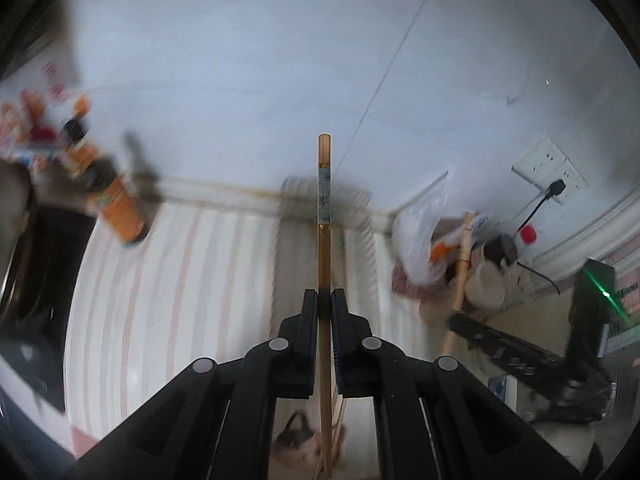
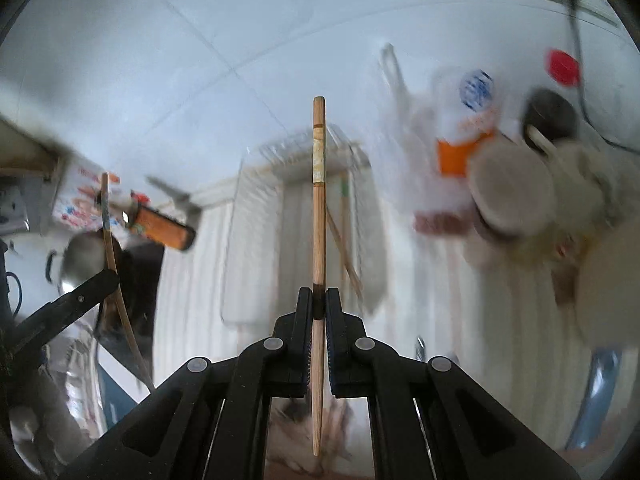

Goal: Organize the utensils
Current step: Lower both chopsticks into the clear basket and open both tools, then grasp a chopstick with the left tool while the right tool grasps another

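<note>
Now each hand-held gripper, left (image 1: 324, 300) and right (image 2: 318, 298), pinches a chopstick (image 1: 324, 248) pointing straight ahead toward the clear tray (image 2: 300, 232) on the table

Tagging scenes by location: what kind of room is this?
Probably a home kitchen counter: striped cloth against a tiled wall, an orange bottle, a wall socket, and a chopstick in each hand-held gripper.

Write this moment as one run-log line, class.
left tool: shut on chopstick | right tool: shut on second chopstick | clear bin: ahead
</note>
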`<state>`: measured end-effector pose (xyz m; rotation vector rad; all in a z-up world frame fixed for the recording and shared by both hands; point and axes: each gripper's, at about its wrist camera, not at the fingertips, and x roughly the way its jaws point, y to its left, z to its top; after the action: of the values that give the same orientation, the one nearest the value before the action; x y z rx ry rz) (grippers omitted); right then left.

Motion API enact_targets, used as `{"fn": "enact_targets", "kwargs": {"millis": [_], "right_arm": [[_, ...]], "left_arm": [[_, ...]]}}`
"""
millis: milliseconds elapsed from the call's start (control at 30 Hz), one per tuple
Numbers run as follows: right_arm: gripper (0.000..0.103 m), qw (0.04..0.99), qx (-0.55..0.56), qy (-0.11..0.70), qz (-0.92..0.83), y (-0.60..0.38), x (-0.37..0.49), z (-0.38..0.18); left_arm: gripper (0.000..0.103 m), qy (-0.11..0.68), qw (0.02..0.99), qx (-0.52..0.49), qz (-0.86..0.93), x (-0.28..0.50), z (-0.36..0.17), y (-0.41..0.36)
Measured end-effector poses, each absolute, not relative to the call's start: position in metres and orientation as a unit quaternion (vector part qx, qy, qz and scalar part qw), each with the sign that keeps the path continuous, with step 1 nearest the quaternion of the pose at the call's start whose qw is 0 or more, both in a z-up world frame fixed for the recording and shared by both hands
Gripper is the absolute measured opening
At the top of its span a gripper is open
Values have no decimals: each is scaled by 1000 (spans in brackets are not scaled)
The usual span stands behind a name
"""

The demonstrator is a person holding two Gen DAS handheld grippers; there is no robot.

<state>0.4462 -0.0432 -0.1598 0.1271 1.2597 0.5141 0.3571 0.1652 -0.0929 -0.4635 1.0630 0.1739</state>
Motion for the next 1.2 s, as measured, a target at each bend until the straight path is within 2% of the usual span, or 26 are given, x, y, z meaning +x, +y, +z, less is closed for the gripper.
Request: {"fn": "enact_targets", "kwargs": {"millis": [233,433,500,533,567,700,800,833,867,900,967,1067,1200], "right_arm": [[6,765,47,605,214,-6,507,-187],[7,754,26,623,209,21,533,-217],[13,736,22,643,210,26,540,-227],[23,732,22,647,212,28,543,-229],[26,733,28,646,213,25,541,-230],[26,754,26,625,201,2,526,-222],[26,767,23,611,193,-18,508,-213],[26,771,21,606,191,-28,497,-210],[26,773,19,605,189,-34,488,-210],[26,773,17,606,186,-41,476,-211],[27,769,12,612,182,-50,456,-220],[32,747,14,639,181,-56,427,-248],[32,695,17,697,175,-54,394,-303]], "left_arm": [[4,569,791,-215,71,433,-143,169],[6,605,763,-216,77,451,-179,170],[6,602,764,-218,80,449,-180,171],[7,600,767,-211,85,447,-178,172],[7,595,772,-202,95,441,-176,172],[14,570,791,-172,138,417,-165,176],[46,542,807,-154,178,384,-159,177],[69,532,810,-150,195,372,-158,178],[82,522,814,-147,208,360,-158,177],[85,509,819,-145,222,346,-159,177],[101,498,820,-149,241,324,-166,177],[103,523,799,-162,249,299,-192,178],[103,570,761,-156,267,274,-237,173]]}}
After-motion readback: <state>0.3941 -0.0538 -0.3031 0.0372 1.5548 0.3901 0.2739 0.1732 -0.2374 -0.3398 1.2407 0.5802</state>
